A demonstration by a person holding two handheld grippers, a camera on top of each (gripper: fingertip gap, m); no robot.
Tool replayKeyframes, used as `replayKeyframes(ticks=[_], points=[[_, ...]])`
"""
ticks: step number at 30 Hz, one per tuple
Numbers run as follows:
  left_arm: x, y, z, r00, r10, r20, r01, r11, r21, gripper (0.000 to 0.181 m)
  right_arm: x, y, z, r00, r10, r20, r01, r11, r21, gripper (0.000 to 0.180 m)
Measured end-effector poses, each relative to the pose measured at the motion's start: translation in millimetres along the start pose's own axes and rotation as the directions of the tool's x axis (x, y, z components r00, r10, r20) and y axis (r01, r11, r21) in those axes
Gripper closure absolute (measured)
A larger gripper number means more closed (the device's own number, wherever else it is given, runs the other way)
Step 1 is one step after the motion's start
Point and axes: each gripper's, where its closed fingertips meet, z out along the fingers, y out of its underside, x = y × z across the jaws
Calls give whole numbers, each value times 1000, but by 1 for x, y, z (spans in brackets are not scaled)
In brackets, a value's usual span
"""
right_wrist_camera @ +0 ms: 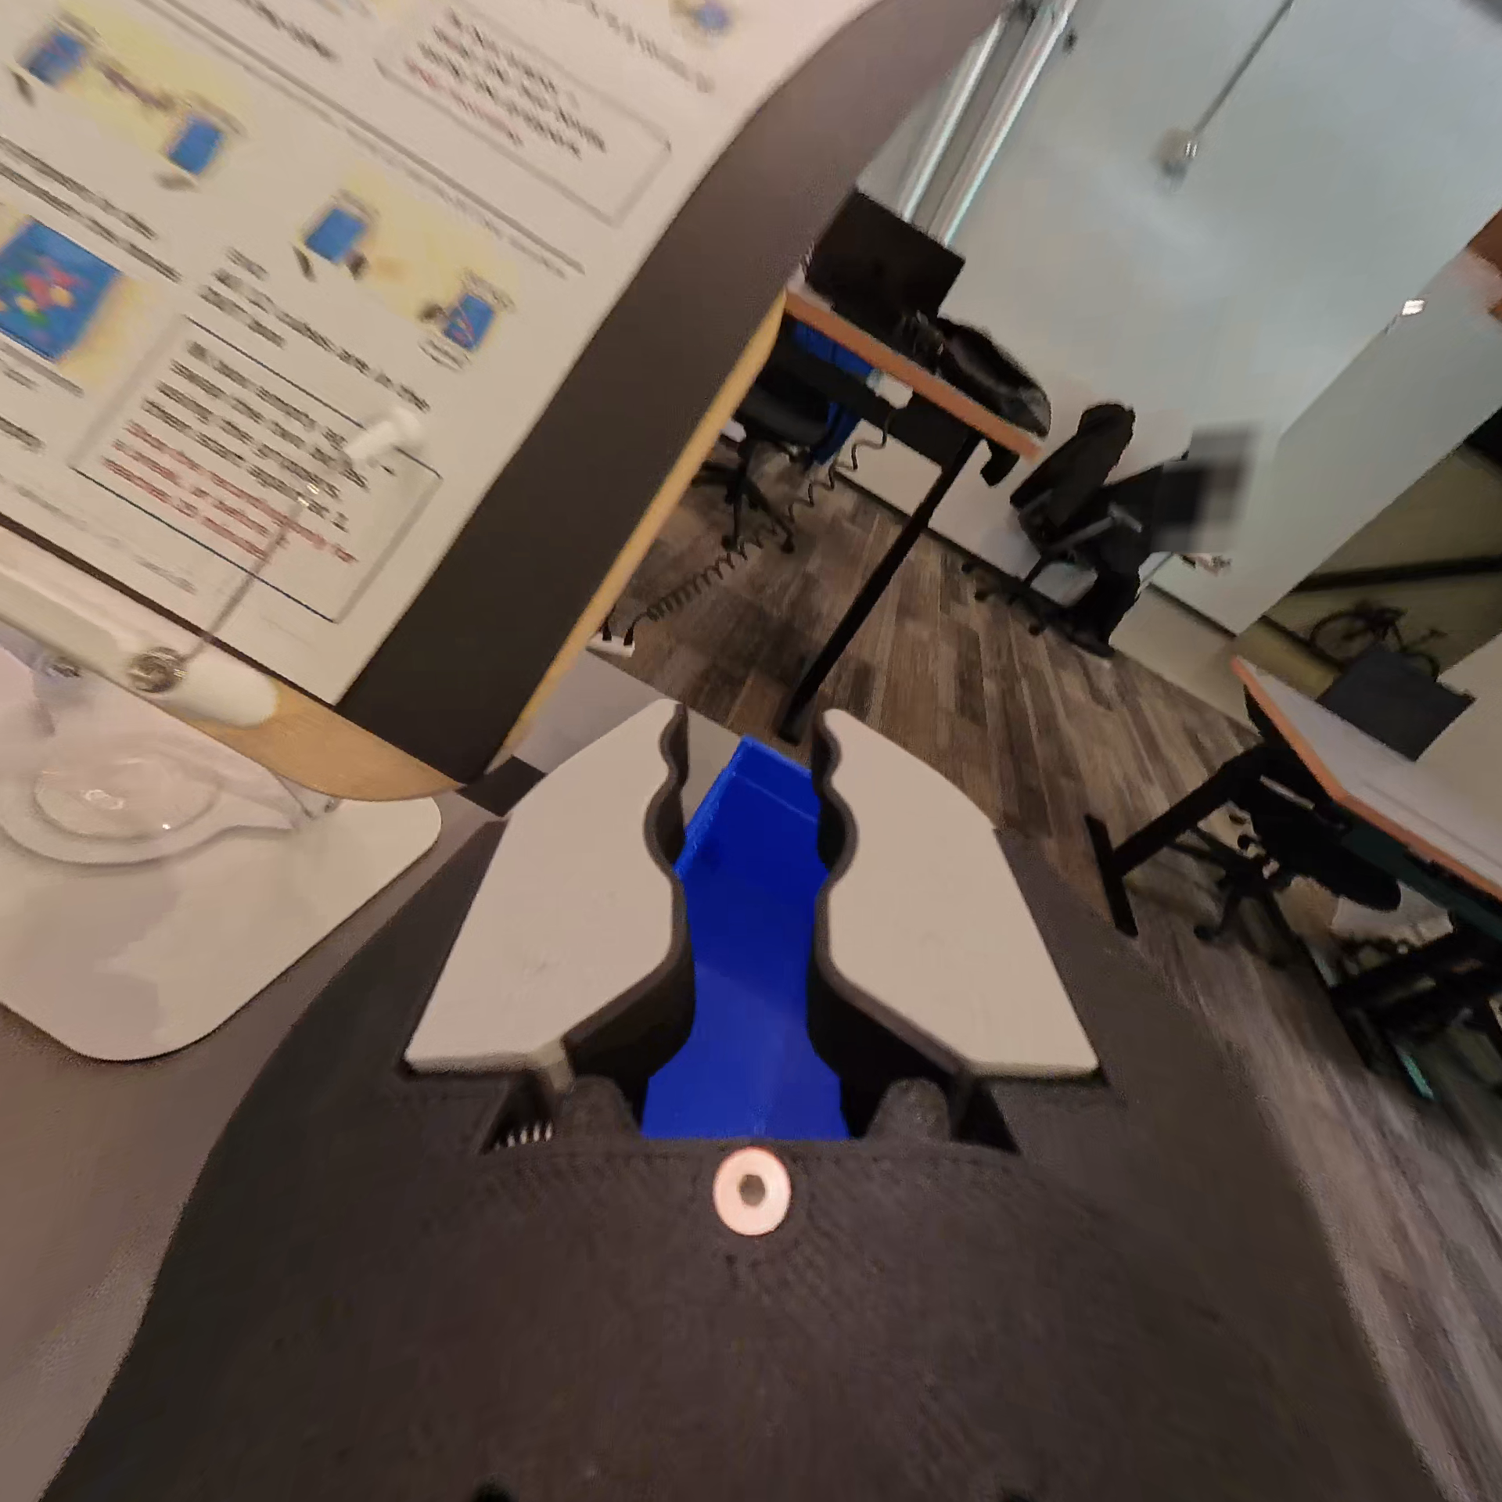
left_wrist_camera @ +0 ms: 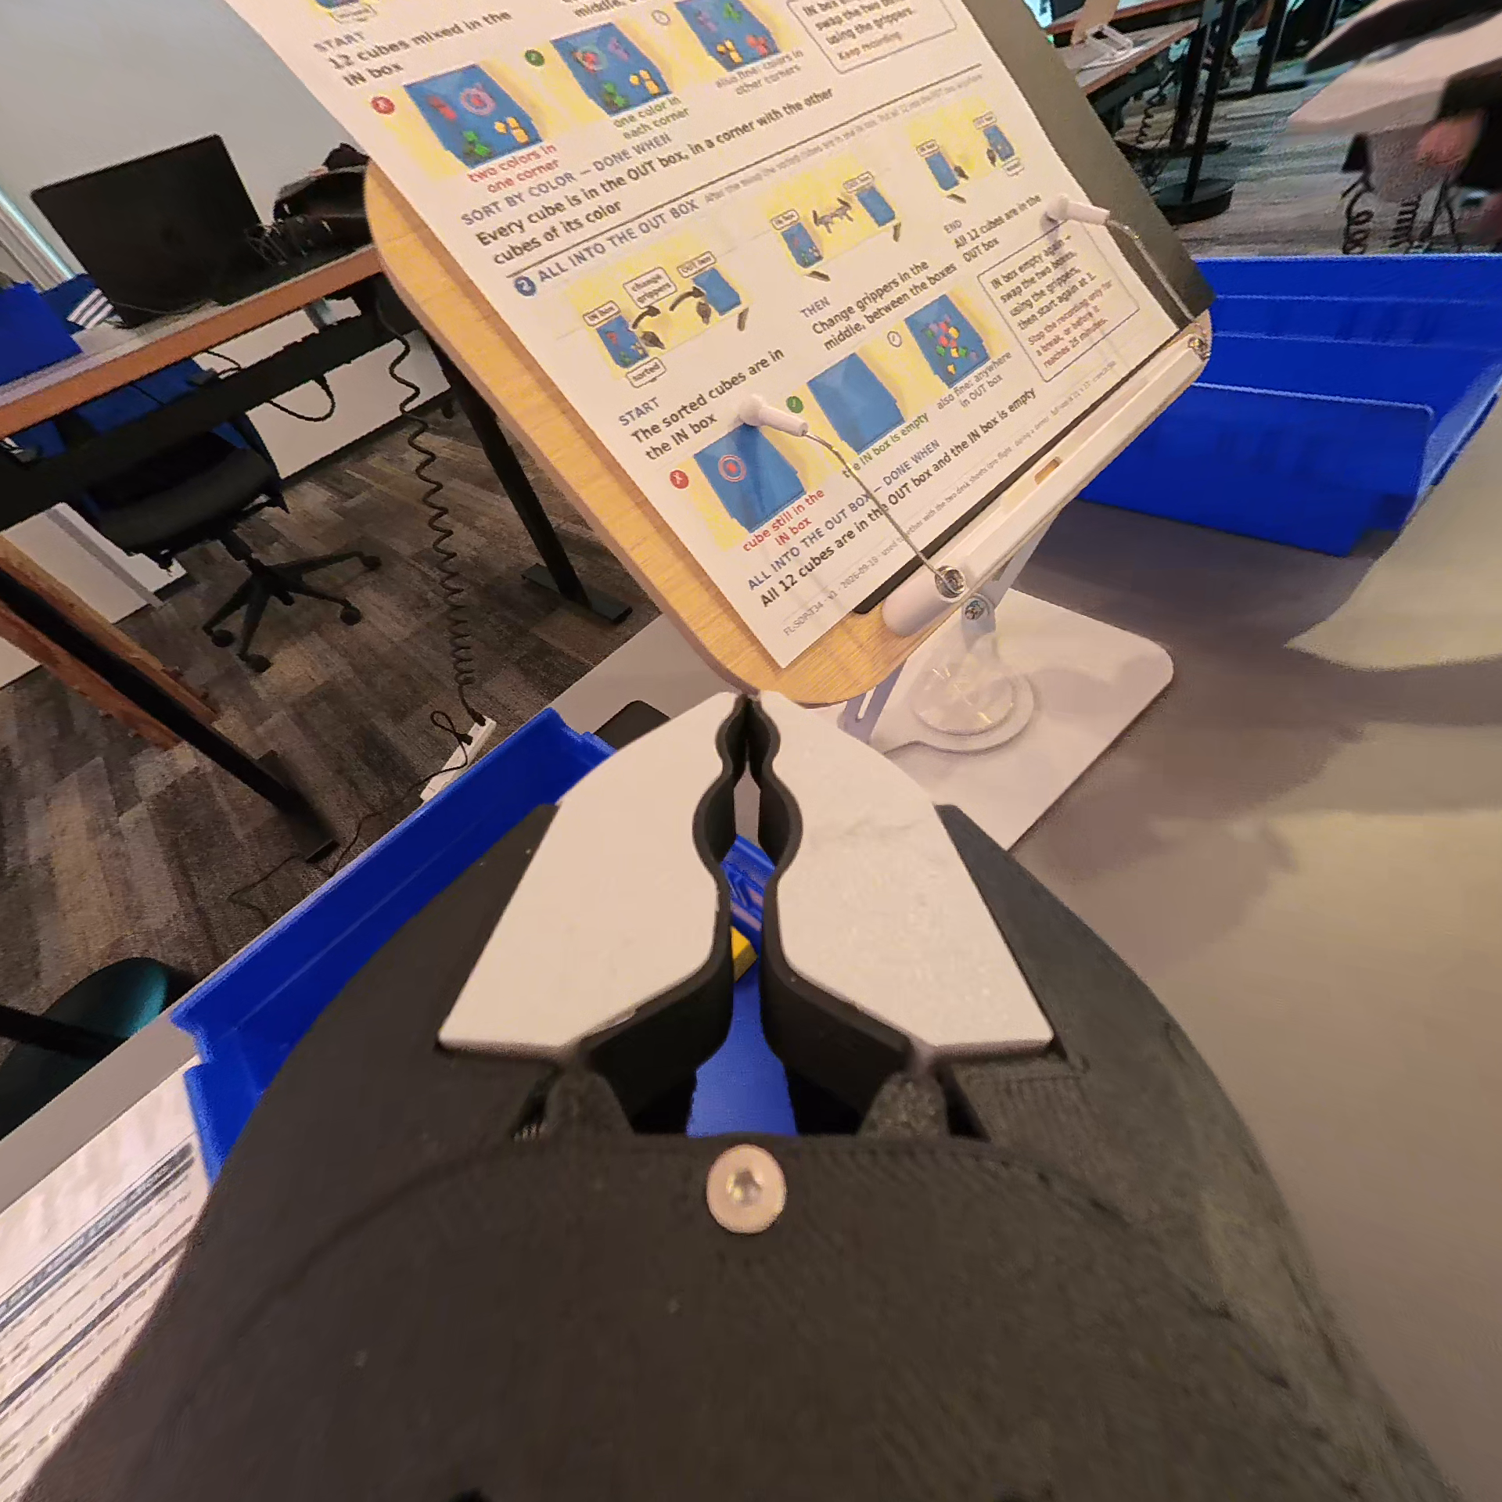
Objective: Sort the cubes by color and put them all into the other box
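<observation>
1. The left gripper (left_wrist_camera: 746, 715) hangs over a blue box (left_wrist_camera: 390, 878) at the table's near edge, its jaws clenched tip to tip with nothing between them.
2. Through the slit between its fingers shows a sliver of one yellow cube (left_wrist_camera: 741, 949) lying inside that box; the rest of the cubes are hidden beneath the gripper body.
3. The right gripper (right_wrist_camera: 748, 735) hovers with jaws released and empty above a second blue box (right_wrist_camera: 752, 821), whose visible inner wall and floor show no cubes.
4. Between the two boxes stands a tilted document stand (left_wrist_camera: 455, 325) carrying an illustrated instruction sheet (left_wrist_camera: 731, 268), its white base (left_wrist_camera: 1089, 691) resting on the grey table (left_wrist_camera: 1219, 1016).
5. Judged from the little that shows, the cube looks small, rigid and light, probably with smooth faces, so it may slip or twist if pinched at an edge or corner.
6. The safest hold appears to be across two opposite flat faces, centred in the finger pads, after opening the left jaws wide enough to clear neighbouring cubes.
</observation>
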Motion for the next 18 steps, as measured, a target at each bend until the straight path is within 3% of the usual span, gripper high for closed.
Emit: replayKeyframes(ticks=[3, 12, 18], points=[[-6, 0, -3, 1000, -5, 30, 5, 1000, 0, 181, -6, -24, -18, 998, -49, 29, 46, 995, 83, 179], [-24, 3, -18, 994, 16, 105, -12, 999, -32, 181, -88, -72, -58, 944, -136, 300, 63, 969, 241, 180], [-29, 17, -24, 988, 80, 129, -63, 989, -130, 181, -161, -72, -62, 876, -201, 438, 86, 959, 269, 180]])
